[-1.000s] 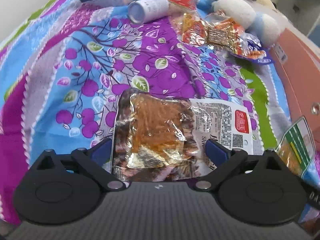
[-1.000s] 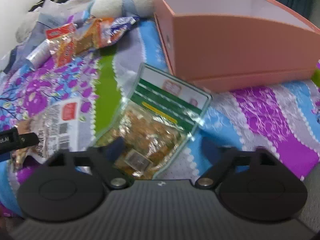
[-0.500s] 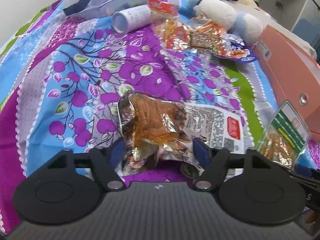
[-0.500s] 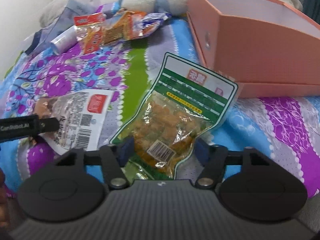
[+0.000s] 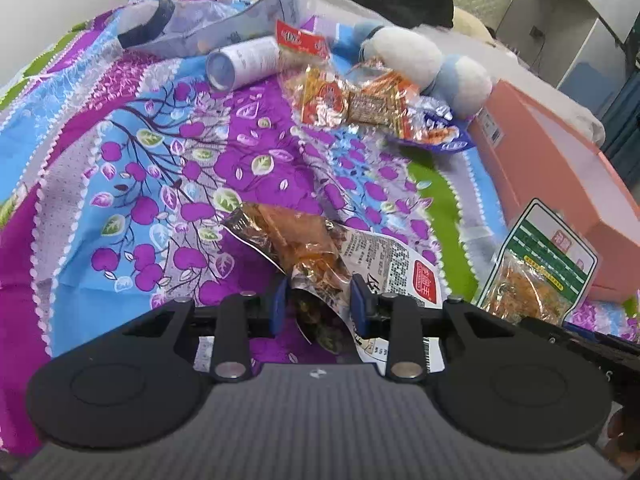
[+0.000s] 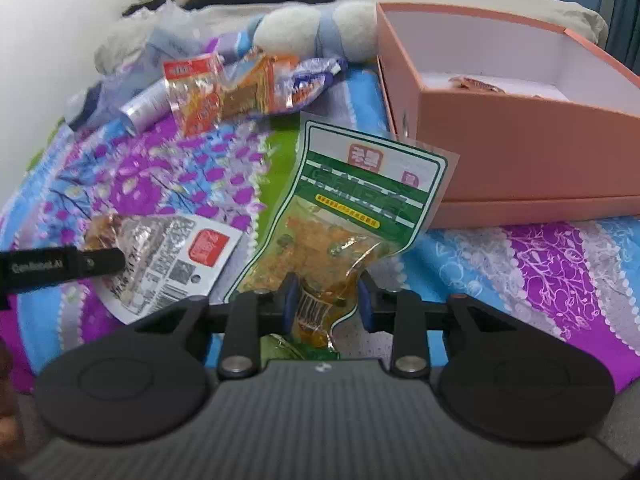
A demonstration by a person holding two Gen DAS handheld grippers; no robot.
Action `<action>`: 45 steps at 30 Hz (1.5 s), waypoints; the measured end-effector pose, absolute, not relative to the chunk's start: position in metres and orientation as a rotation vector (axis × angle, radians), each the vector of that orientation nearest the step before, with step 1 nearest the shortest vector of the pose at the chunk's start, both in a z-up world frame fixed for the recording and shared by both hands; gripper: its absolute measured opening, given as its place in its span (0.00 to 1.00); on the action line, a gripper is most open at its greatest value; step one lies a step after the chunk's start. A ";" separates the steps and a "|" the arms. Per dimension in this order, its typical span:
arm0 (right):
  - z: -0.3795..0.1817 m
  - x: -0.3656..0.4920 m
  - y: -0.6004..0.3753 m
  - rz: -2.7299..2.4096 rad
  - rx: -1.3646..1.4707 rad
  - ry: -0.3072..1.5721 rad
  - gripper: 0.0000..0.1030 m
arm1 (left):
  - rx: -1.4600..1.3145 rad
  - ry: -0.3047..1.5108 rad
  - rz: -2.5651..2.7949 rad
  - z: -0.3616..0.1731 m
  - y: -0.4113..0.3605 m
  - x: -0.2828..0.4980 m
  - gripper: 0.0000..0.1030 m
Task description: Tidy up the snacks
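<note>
Snacks are split between your two claws and the bed. Your left claw (image 5: 318, 304) has just been closing and now pinches the brown-and-orange snack pouch (image 5: 304, 252), its white label end trailing to the right. Your right claw (image 6: 327, 307) has likewise just been closing and pinches the lower end of the green-striped snack bag (image 6: 352, 220), which stands up in front of the box.

The pink box (image 6: 520, 140) sits open on the bed at the right; inside, on its white floor, you can see one small orange packet (image 6: 474, 83), mostly hidden by the near wall, so its kind is unclear.

Farther back lies a heap of small orange and red snack packets (image 5: 352, 100), touching a blue-and-white plush toy (image 5: 432, 64). A white tube (image 5: 244, 62) lies on its side just left of them, with a crumpled clear bag (image 5: 224, 24) behind it.

Print on every pack is too blurred to read.

Everything rests on a bedspread (image 5: 132, 168) patterned in purple, blue and green, with a pale wall to the left.
</note>
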State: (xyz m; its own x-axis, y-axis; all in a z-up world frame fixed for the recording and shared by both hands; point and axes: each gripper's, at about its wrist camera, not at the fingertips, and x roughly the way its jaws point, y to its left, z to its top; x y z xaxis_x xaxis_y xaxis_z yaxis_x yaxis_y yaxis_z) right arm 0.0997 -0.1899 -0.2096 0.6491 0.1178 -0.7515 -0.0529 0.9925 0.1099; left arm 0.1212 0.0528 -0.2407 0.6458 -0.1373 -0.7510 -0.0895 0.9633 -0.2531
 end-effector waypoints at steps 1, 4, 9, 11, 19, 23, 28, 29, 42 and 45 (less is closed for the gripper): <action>-0.206 0.098 -0.192 0.098 0.088 0.856 0.32 | -0.284 0.864 -0.029 -0.237 0.053 0.119 0.36; -0.196 0.093 -0.195 0.107 0.104 0.844 0.32 | -0.289 0.853 -0.034 -0.226 0.053 0.115 0.36; -0.178 0.086 -0.199 0.122 0.121 0.818 0.31 | -0.275 0.838 -0.041 -0.210 0.053 0.111 0.36; -0.172 0.085 -0.202 0.129 0.131 0.810 0.31 | -0.275 0.836 -0.057 -0.204 0.053 0.111 0.37; -0.148 0.082 -0.215 0.123 0.142 0.773 0.30 | -0.287 0.777 -0.110 -0.175 0.046 0.112 0.37; -0.138 0.081 -0.228 0.120 0.185 0.769 0.28 | -0.283 0.757 -0.140 -0.161 0.038 0.115 0.37; -0.127 0.074 -0.239 0.103 0.169 0.739 0.15 | -0.279 0.751 -0.181 -0.154 0.026 0.122 0.37; -0.128 0.074 -0.241 0.096 0.161 0.739 0.15 | -0.285 0.754 -0.190 -0.154 0.024 0.123 0.37; -0.125 0.067 -0.268 0.085 0.230 0.748 0.13 | -0.253 0.755 -0.288 -0.138 -0.014 0.133 0.36; -0.107 0.067 -0.278 0.078 0.234 0.700 0.13 | -0.238 0.729 -0.322 -0.122 -0.028 0.143 0.36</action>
